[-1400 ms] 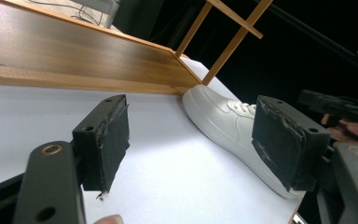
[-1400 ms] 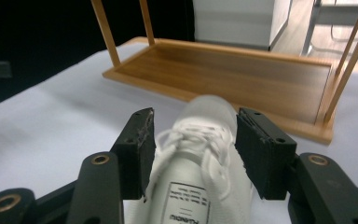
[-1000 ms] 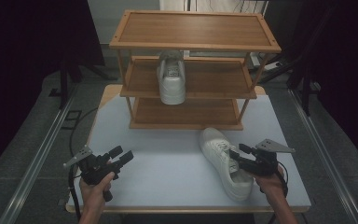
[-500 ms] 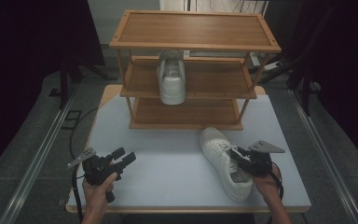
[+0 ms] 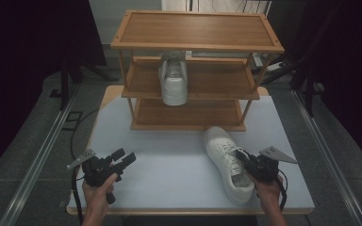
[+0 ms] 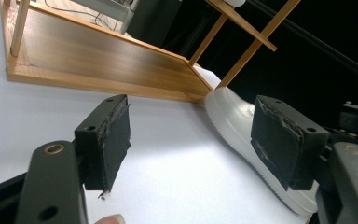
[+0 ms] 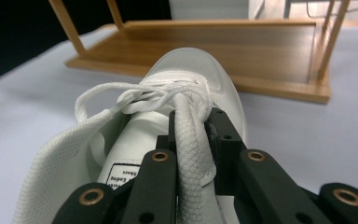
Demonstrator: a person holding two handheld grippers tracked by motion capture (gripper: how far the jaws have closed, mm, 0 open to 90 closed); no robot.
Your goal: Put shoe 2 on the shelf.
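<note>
Right gripper (image 5: pixel 243 159) has closed on the shoe's (image 5: pixel 226 162) tongue, near table (image 5: pixel 169 155) front | left gripper (image 5: pixel 121 159) open, idle | second shoe (image 5: pixel 174 80) on rack (image 5: pixel 198 30) | lift likely next

Overhead light falls evenly on the pale table (image 5: pixel 169 165) and the wooden rack (image 5: pixel 195 30), while the surroundings left, right and far are near black. In the left gripper view a bright glare patch sits on the tabletop between the jaws. In the right gripper view the near shoe (image 7: pixel 168 126) is sharp, the far rack slightly soft.
</note>
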